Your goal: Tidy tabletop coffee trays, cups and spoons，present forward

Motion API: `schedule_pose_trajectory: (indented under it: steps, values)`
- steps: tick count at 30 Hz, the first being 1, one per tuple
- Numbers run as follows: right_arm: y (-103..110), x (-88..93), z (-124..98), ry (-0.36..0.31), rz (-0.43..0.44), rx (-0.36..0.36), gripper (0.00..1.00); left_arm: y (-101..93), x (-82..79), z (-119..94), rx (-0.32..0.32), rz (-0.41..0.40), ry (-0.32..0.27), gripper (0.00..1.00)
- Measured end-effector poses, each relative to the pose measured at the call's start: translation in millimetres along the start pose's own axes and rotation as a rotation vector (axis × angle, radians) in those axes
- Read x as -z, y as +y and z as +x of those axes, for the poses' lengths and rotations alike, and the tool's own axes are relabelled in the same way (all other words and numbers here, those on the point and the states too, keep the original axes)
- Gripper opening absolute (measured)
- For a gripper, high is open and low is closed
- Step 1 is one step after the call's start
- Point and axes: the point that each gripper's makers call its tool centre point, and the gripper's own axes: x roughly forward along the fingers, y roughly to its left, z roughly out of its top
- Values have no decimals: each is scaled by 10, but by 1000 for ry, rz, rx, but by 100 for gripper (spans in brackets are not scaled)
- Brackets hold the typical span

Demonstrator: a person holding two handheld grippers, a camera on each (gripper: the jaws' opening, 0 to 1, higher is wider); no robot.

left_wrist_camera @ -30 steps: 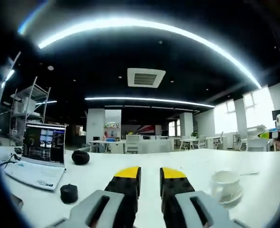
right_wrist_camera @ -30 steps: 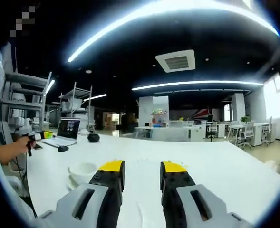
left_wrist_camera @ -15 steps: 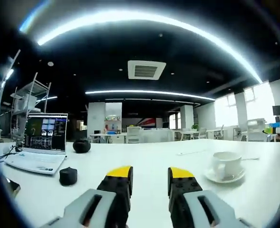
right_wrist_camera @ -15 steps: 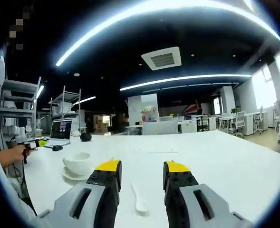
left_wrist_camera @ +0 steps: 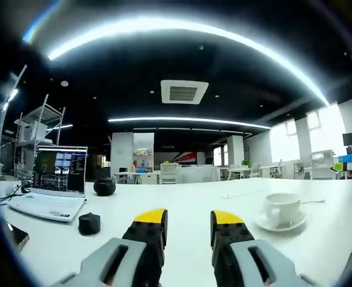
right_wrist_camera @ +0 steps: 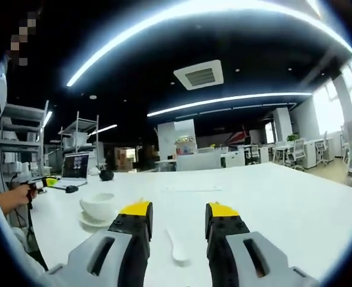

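A white cup (left_wrist_camera: 281,208) stands on a white saucer (left_wrist_camera: 279,223) on the white table, to the right of my left gripper (left_wrist_camera: 187,217), which is open with nothing between its jaws. In the right gripper view the same cup (right_wrist_camera: 98,205) on its saucer (right_wrist_camera: 93,220) sits left of my right gripper (right_wrist_camera: 178,210), also open and empty. A white spoon (right_wrist_camera: 177,247) lies on the table between the right gripper's jaws, below their tips. Far across the table lies a thin white stick-like piece (left_wrist_camera: 239,193).
An open laptop (left_wrist_camera: 51,185) stands at the left of the table with a small black puck (left_wrist_camera: 89,223) and a black round object (left_wrist_camera: 104,187) near it. A hand (right_wrist_camera: 13,197) with the other gripper shows at the left edge. Shelving (right_wrist_camera: 26,131) stands behind.
Both views dropped lower toward the table over the second; the cup now shows side-on and the spoon came into sight between the right jaws. Nothing on the table moved.
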Motion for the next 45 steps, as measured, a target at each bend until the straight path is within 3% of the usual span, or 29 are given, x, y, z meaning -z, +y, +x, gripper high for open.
schedule_pose_trajectory:
  steps: [5,10,17,26,29,31,37,42,45]
  values:
    - [-27,-85,34,17,-7,6,38,10,-50,-7,8,4,-2,30]
    - [-138,-290,149,52,11,-3,38,-32,-78,-5,63,6,25,30]
    - [-53,-391,370,169,35,-123,36,-157,-84,-28,118,17,43,30]
    - [81,-169,670,379,-152,-237,34,-287,-141,-46,190,24,43,30]
    - [99,-83,769,448,-209,-274,33,-384,-182,-56,259,20,41,30]
    - [118,-35,802,487,-220,-292,33,-440,-203,-76,304,61,56,30]
    - [144,81,905,560,-256,-324,33,-528,-297,-105,376,79,61,30]
    - [144,302,911,682,-320,-356,32,-562,-327,-122,419,66,65,30]
    - [136,444,942,753,-350,-376,32,-575,-301,-125,437,111,78,30]
